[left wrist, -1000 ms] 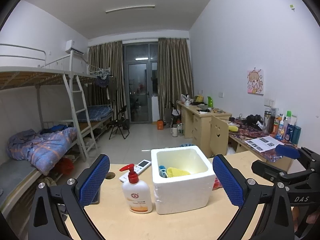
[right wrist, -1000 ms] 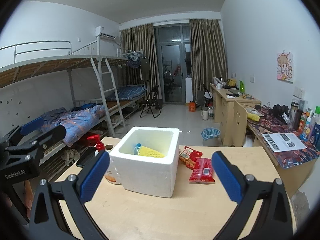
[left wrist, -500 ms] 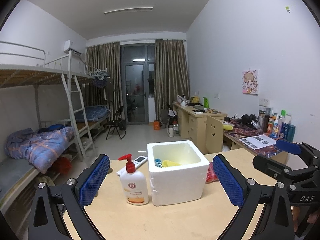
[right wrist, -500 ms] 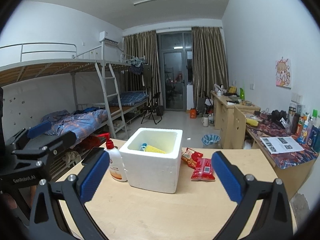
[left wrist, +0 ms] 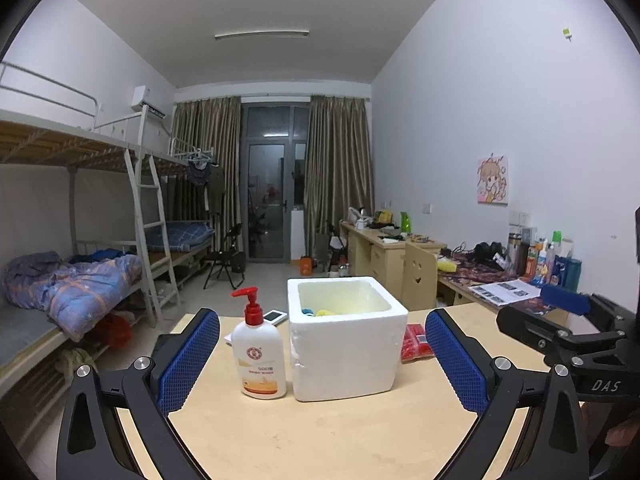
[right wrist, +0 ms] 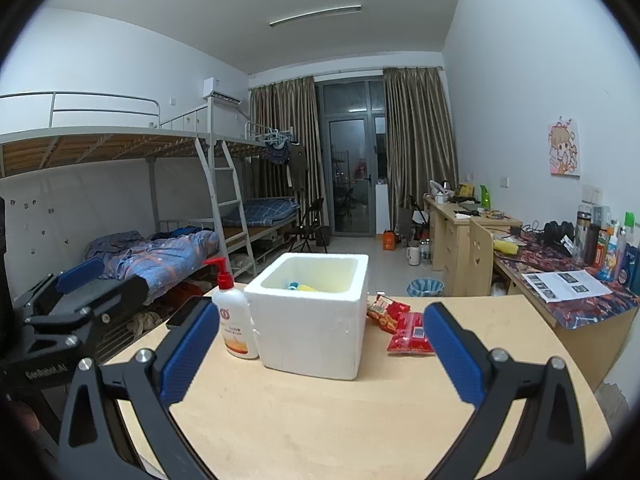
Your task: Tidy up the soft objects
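Note:
A white foam box [left wrist: 346, 338] [right wrist: 310, 312] stands on the wooden table [left wrist: 320, 440] [right wrist: 320, 420]. Inside it lie a yellow soft item [left wrist: 326, 312] [right wrist: 307, 288] and a blue one [left wrist: 307, 312] [right wrist: 293, 285], mostly hidden by the rim. Two red snack packets [right wrist: 408, 326] [left wrist: 416, 342] lie on the table right of the box. My left gripper [left wrist: 322, 364] is open and empty, well short of the box. My right gripper [right wrist: 320, 354] is also open and empty, facing the box from the near side.
A white pump bottle [left wrist: 258, 354] [right wrist: 234, 316] with a red top stands just left of the box. A phone [left wrist: 274, 315] lies behind it. Bunk beds [left wrist: 80, 240] fill the left side and desks [right wrist: 560, 272] line the right wall.
Both grippers have drawn back and tilted up from the box, so the box and bottle look smaller and farther. Both stayed open.

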